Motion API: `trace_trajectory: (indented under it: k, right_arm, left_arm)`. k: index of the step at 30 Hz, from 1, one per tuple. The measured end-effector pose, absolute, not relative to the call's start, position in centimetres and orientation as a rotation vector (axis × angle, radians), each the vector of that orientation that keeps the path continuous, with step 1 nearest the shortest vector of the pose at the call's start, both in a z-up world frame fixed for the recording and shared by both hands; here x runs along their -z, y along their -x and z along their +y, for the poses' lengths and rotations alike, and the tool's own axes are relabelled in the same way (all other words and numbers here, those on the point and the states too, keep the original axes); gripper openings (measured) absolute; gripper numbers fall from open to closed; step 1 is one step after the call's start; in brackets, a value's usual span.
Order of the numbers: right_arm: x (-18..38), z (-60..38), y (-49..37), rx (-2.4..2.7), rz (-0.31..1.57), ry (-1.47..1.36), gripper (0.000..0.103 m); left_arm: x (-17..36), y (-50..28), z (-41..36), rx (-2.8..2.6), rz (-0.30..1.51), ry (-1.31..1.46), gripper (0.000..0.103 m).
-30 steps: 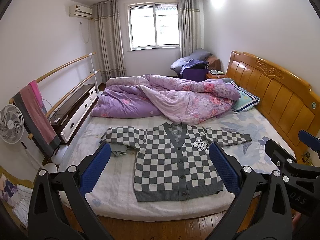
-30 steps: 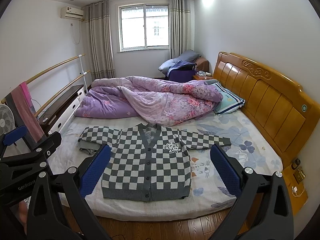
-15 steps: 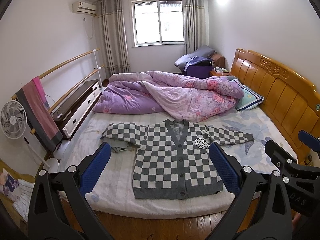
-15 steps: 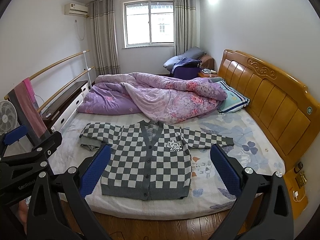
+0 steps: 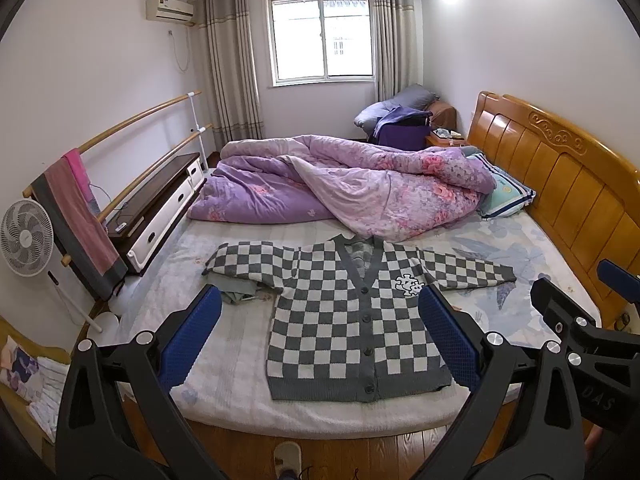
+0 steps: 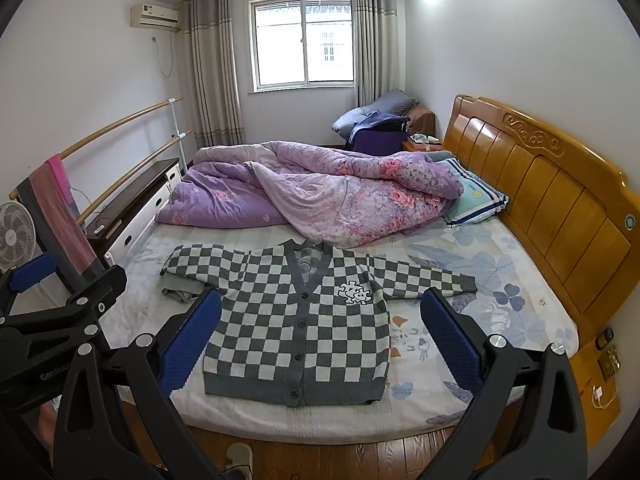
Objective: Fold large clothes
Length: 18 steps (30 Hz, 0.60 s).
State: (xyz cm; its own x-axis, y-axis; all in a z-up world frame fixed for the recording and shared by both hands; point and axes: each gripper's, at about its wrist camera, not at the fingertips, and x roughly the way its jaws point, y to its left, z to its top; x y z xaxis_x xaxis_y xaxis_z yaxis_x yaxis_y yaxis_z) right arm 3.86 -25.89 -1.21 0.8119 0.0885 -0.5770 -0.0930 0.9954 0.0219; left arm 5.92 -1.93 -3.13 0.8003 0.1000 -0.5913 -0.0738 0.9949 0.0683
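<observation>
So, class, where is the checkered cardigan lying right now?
In both wrist views the checkered cardigan lies spread flat on the near part of the bed, in front of the purple quilt, its hem by the bed's near edge.

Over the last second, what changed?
Only the viewpoint: both open grippers, left and right, drew back and rose slightly, so the bed sits lower in view. Nothing gripped or released. The cardigan lies flat and untouched, quilt unchanged.
</observation>
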Motion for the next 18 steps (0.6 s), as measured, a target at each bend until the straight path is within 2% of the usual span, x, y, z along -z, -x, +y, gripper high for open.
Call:
trace_trajectory:
  k: [11, 18]
  right_arm:
    - [3.4, -21.7, -9.4, -0.064, 0.666, 0.006, 0.096]
    - [5.7, -15.2, -15.9, -0.040, 0.734, 0.029, 0.096]
  left_arm:
    - [5.6, -13.9, 2.9, -0.057, 0.704, -0.032, 0.098]
    - [8.5, -22.2, 10.4, -0.028, 0.803, 0.007, 0.098]
